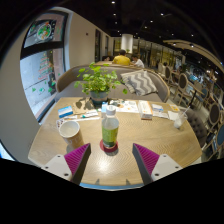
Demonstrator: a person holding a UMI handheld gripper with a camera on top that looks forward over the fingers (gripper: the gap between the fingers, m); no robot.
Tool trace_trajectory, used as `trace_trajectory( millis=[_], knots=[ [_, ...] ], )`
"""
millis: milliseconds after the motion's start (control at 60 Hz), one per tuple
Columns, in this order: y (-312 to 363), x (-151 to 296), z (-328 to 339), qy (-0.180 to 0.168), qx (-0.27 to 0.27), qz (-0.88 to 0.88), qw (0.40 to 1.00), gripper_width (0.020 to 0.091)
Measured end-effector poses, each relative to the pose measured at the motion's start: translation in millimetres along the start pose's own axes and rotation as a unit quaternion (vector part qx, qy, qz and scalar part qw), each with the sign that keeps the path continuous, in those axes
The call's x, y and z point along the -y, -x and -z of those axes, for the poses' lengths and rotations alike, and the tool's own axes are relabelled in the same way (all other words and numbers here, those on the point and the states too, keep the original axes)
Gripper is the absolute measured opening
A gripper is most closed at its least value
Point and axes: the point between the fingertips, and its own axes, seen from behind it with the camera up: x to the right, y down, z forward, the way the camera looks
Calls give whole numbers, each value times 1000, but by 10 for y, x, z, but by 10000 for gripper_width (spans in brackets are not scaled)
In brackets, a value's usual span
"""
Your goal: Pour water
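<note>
The magenta pads (77, 159) were held spread, the gripper (111, 160) open and empty, apparently lined up for a grasp. The bottle (110, 130) stood upright just ahead, a white cup (69, 129) placed nearby.

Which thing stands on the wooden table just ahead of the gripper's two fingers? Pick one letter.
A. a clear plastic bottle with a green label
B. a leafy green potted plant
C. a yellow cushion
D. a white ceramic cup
A: the clear plastic bottle with a green label stands upright on the wooden table just ahead of the open gripper, centred on the gap between its fingers, untouched; the white ceramic cup sits off to its left.
</note>
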Motion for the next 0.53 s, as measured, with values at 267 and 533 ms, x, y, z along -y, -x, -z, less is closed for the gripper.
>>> trace_trajectory(
  millis=[267,533],
  knots=[
    [3,49,624,-2,-25,2,1000,853],
    [44,73,779,-4,-25,-8,1000,851]
  ],
)
